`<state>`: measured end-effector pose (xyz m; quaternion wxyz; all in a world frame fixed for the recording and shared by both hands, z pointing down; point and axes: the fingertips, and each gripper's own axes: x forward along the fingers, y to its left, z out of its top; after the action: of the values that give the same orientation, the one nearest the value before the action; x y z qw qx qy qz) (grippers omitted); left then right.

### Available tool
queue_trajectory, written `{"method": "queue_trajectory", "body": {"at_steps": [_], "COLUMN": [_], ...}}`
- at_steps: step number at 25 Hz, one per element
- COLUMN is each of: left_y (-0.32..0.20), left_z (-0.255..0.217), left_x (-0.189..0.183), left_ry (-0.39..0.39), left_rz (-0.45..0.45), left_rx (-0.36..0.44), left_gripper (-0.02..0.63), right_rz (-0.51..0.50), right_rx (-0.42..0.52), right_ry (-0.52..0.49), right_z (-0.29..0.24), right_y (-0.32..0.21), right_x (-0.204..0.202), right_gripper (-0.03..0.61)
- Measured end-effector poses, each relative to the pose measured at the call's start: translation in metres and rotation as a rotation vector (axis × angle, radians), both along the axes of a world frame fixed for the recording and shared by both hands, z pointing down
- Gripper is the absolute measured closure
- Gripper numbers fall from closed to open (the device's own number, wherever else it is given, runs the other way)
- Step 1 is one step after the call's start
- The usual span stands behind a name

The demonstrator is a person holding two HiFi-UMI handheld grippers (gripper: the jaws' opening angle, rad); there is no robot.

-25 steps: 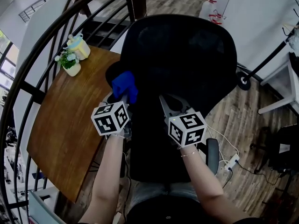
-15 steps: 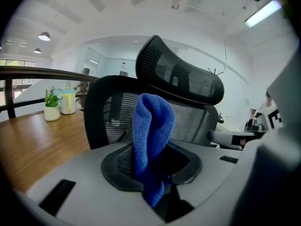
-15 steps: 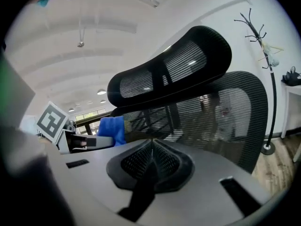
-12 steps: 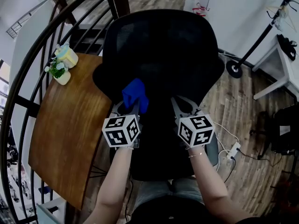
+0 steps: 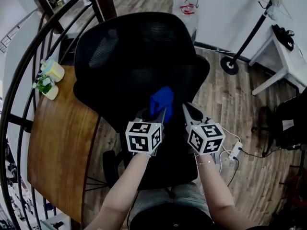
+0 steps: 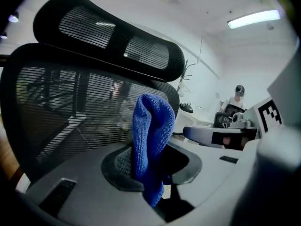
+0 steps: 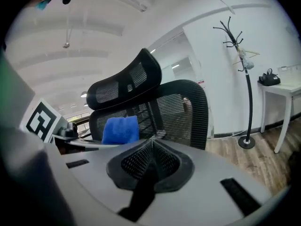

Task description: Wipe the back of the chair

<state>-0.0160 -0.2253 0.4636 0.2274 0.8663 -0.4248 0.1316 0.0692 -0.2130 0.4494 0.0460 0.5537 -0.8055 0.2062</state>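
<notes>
Pinching a blue cloth upright, left gripper faces chair back; right gripper has jaws together.

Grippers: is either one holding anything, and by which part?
The left hand-held gripper clamps the blue cloth near its lower end; the right hand-held gripper is shut and empty.
</notes>
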Motion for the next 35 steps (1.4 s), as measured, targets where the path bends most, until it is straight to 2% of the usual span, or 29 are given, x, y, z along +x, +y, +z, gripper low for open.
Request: {"method": "queue_trajectory", "body": {"at_steps": [9, 12, 15, 18, 25, 35], "left_y": [-0.009, -0.014, -0.022, -0.027, -0.037, -0.037], "left_z": [0.026, 0.038, 0.045, 0.053, 0.064, 0.065], "left_x": [0.104, 0.125, 0.135, 0.136, 0.117, 0.076], "left_ry": [-0.019, -0.027, -0.059, -0.085, -0.072, -0.059], "left_rz": [0.15, 0.165, 0.187, 0.173, 0.078, -0.003], "left_rx": [-0.034, -0.052, -0.046, -0.051, -0.083, -0.101], "left_gripper": [0.5, 0.5, 0.5, 0.5, 0.5, 0.5], "right_rz": [0.104, 0.125, 0.095, 0.072, 0.049, -0.038], "right_rx": [-0.026, -0.039, -0.054, -0.063, -0.088, -0.097], "right_ry": [-0.025, -0.039, -0.014, 0.0, -0.022, -0.032], "right_z": [0.015, 0.023, 0.029, 0.035, 0.049, 0.053], "right_y": [0.0, -0.003, -0.006, -0.006, -0.015, -0.022], "right_x": [0.077, 0.092, 0.094, 0.098, 0.095, 0.052], "right_gripper": [0.549, 0.549, 0.549, 0.549, 0.549, 0.549]}}
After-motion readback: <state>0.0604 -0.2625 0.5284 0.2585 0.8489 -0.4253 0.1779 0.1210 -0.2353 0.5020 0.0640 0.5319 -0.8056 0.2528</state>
